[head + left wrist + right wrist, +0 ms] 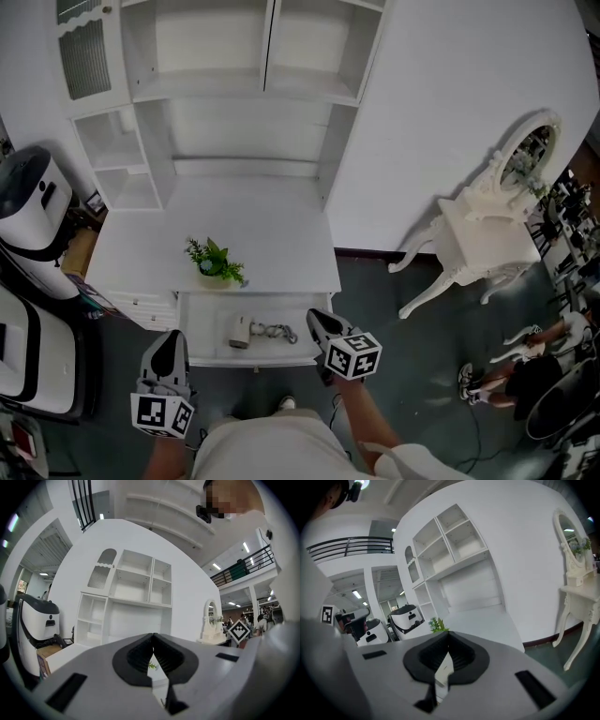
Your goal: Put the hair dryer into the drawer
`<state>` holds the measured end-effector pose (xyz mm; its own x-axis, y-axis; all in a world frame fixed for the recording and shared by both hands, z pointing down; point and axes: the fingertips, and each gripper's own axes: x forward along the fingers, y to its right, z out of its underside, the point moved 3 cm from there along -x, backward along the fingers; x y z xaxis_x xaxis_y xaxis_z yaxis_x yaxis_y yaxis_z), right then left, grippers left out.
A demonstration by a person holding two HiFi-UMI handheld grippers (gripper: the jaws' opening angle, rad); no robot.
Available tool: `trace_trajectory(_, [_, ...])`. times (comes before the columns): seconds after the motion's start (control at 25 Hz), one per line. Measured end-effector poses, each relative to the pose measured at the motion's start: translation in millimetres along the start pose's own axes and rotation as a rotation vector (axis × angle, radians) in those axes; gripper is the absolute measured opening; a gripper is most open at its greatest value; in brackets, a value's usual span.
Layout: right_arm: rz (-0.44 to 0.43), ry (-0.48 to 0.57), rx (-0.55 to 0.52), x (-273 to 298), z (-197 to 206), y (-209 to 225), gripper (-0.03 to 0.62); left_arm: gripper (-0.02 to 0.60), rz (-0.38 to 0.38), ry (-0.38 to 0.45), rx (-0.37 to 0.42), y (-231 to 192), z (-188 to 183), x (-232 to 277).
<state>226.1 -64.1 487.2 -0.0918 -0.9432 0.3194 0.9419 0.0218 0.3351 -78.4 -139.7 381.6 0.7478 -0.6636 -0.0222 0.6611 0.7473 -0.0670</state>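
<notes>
Plainly, the white desk [281,234] has its drawer [199,328] standing open. Left gripper [171,339] and right gripper [317,319] hang near its front corners, jaws together on nothing. Inside lies the hair dryer [241,331], cord beside it.

the hair dryer [241,331] in the drawer [202,334] is too small to show detail.

Hair dryer [242,331] in the open drawer [204,325], left claw [170,339] and right claw [315,321] near its front.
</notes>
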Motion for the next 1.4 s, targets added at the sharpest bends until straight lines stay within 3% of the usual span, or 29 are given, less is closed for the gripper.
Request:
trace_trajectory(0.68, [-0.076, 0.271, -0.131, -63.0, -117.2, -35.6, 0.011, 0.017, -0.059, 0.076, 0.001, 1.7, -37.5, 14.9])
trace_trajectory(1.16, [-0.067, 0.374, -0.185, -88.7, -141.2, -48.1, 0.011, 0.017, -0.148, 0.086, 0.029, -25.5, -42.6, -1.7])
trace_trajectory(1.4, [-0.036, 0.376, -0.202, -85.1, -137.3, -47.3, 0.011, 0.017, -0.169, 0.089, 0.034, -37.8, -47.1, -8.5])
